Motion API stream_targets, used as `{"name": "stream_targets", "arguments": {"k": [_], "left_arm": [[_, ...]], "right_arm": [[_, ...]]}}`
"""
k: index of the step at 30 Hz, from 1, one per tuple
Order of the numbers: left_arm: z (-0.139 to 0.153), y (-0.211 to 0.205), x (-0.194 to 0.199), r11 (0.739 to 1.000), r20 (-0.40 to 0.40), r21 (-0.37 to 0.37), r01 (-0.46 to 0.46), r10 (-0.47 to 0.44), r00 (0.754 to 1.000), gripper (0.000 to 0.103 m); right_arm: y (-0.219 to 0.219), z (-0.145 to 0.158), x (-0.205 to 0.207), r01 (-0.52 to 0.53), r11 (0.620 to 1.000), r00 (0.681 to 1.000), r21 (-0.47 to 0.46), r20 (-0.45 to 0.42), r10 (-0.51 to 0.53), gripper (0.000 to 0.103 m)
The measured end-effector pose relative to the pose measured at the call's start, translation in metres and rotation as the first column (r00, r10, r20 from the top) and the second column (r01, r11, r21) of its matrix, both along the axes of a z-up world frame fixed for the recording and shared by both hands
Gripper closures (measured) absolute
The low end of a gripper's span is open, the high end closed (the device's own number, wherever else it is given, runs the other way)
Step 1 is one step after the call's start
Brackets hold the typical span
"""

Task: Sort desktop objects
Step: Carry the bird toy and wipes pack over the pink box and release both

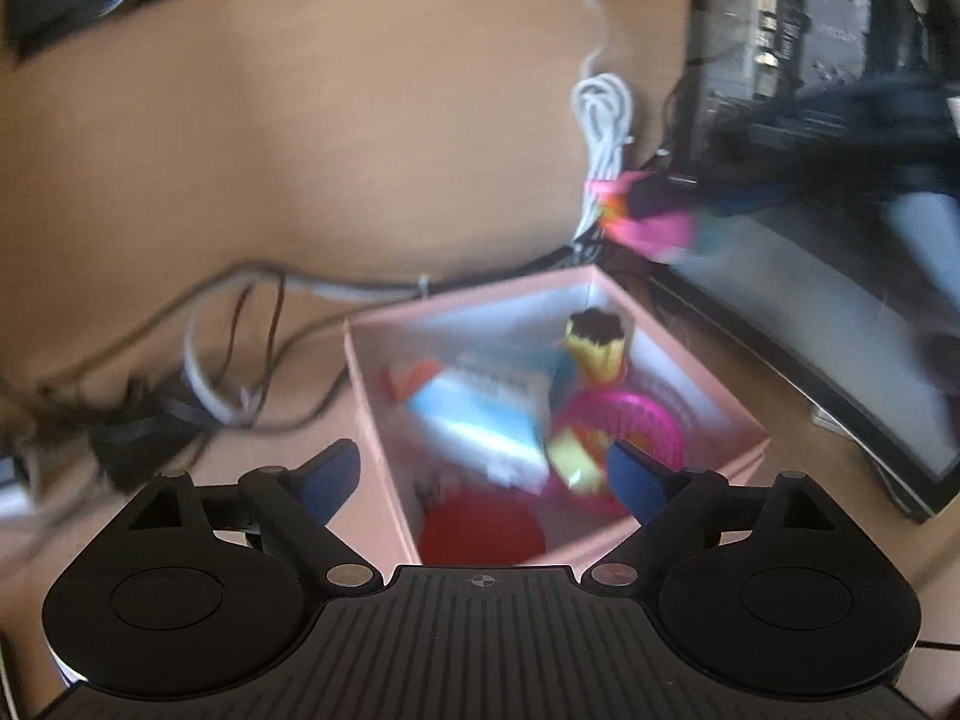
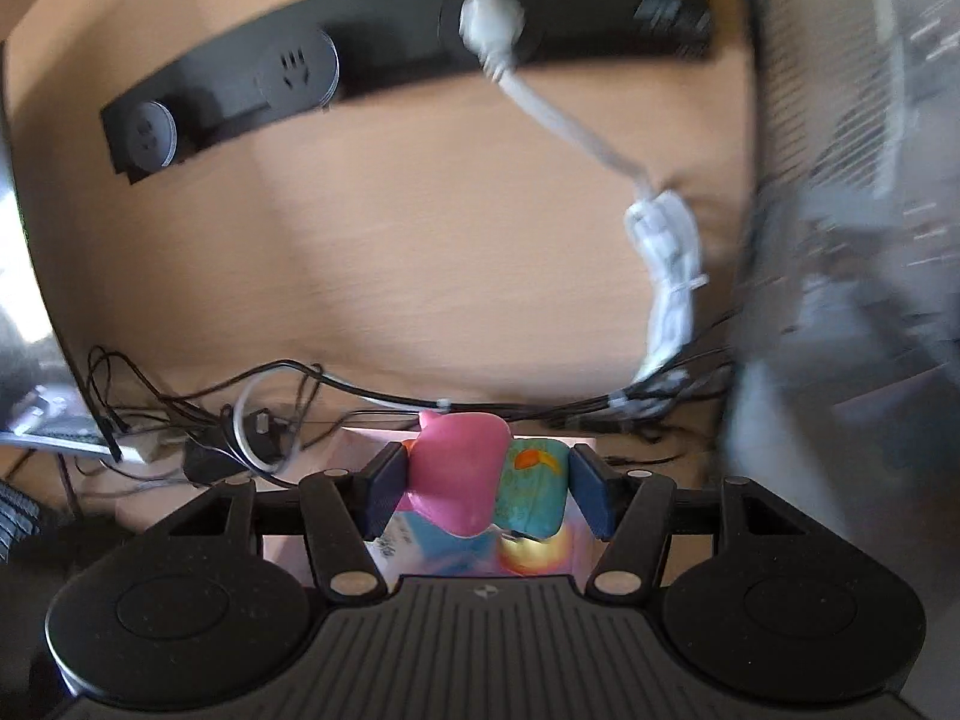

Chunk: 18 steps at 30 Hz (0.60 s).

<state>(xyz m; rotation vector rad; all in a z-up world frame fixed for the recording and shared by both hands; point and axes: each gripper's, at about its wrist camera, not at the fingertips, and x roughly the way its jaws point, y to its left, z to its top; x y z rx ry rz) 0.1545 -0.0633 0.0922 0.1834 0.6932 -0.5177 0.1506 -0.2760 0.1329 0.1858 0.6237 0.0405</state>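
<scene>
In the left wrist view a pink box [image 1: 372, 396] sits just under my left gripper [image 1: 483, 462], whose jaws stand wide open with nothing pressed between them. Inside the box lie a blue and white packet [image 1: 480, 414], a pink round comb-like piece [image 1: 630, 414], a yellow toy with a dark top [image 1: 600, 342] and a red round thing [image 1: 480, 534]. My right gripper [image 2: 489, 474] is shut on a soft pink and teal toy [image 2: 462, 474], held above the box's far rim [image 2: 366, 435]. That toy [image 1: 648, 216] also shows blurred at the upper right of the left view.
Tangled black and white cables [image 1: 240, 360] lie left of and behind the box. A bundled white cable [image 2: 666, 276] hangs from a black power strip [image 2: 288, 78] on the wooden wall. A dark-framed screen [image 1: 840, 330] and a computer case [image 1: 810, 30] stand to the right.
</scene>
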Motion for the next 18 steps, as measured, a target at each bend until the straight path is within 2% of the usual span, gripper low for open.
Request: {"name": "stream_targets", "arguments": {"k": [2,5,7,10,14,18], "left_arm": [[-0.004,0.006,-0.001,1.0,-0.025,-0.019,-0.016,0.016,1.0,0.009],[-0.008,0.014,-0.002,0.999,-0.021,-0.008,-0.046,0.046,0.999,0.008],[-0.01,0.022,-0.002,0.996,-0.02,-0.007,-0.089,0.089,0.996,0.007],[-0.019,0.037,-0.001,0.986,-0.06,-0.012,-0.168,0.167,0.984,0.006],[-0.031,0.045,0.009,0.975,-0.146,-0.029,-0.219,0.212,0.966,0.004],[-0.02,0.038,0.017,0.969,-0.123,-0.059,-0.238,0.23,0.965,0.004]], "right_arm": [[0.007,-0.011,0.028,-0.009,1.0,1.0,0.015,-0.023,0.009,0.044],[0.013,-0.034,0.063,-0.037,0.999,0.996,0.027,-0.075,0.039,0.041],[0.015,-0.046,0.071,0.0,1.0,0.994,-0.015,-0.105,-0.002,0.036],[0.012,-0.055,0.059,0.017,0.999,0.99,-0.037,-0.137,-0.021,0.029],[0.012,-0.063,0.027,0.024,0.994,0.99,-0.11,-0.137,-0.039,0.028],[0.013,-0.065,0.0,0.033,0.991,0.989,-0.127,-0.141,-0.051,0.027]]}}
